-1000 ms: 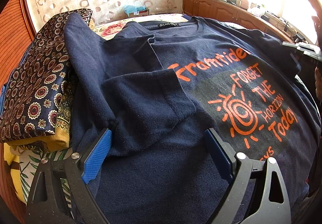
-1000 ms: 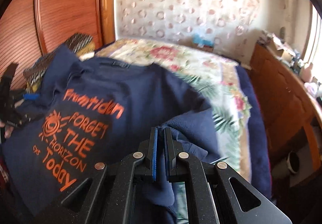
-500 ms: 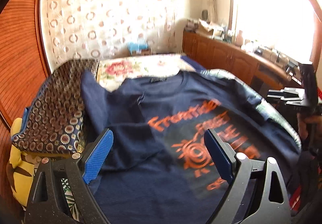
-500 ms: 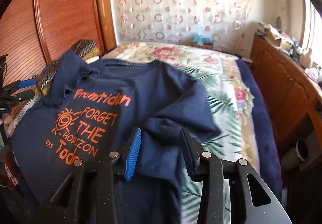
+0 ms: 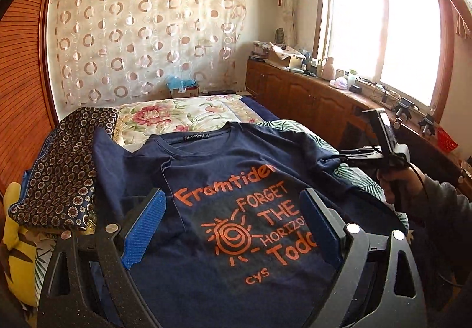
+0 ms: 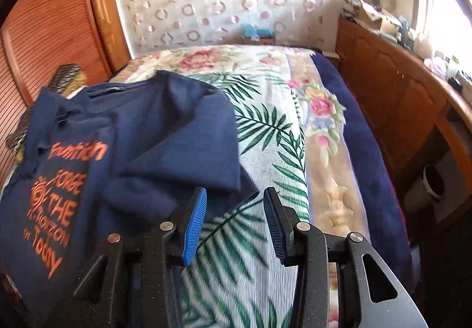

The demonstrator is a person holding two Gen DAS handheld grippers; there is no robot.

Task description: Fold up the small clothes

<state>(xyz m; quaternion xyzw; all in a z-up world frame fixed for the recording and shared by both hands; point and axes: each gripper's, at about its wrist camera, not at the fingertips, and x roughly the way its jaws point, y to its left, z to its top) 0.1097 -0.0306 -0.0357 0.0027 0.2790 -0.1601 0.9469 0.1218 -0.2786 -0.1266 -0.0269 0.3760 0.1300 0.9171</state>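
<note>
One navy T-shirt (image 5: 224,180), one patterned folded cloth (image 5: 65,163), two tongs (image 5: 233,227).

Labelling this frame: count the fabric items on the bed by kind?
Navy T-shirt: 1
Patterned folded cloth: 1
Yellow cloth under it: 1
Floral bedspread: 1
Total: 4

Black tongs (image 5: 233,227) with 2 ribbed blue pads (image 5: 144,229), silver screws (image 6: 303,226), grey sleeve (image 5: 445,204)

Bed (image 6: 265,151) right of shirt (image 6: 165,133) is bare, open approach; folded pile (image 5: 62,169) blocks left, cabinets (image 6: 392,98) wall off right
</note>
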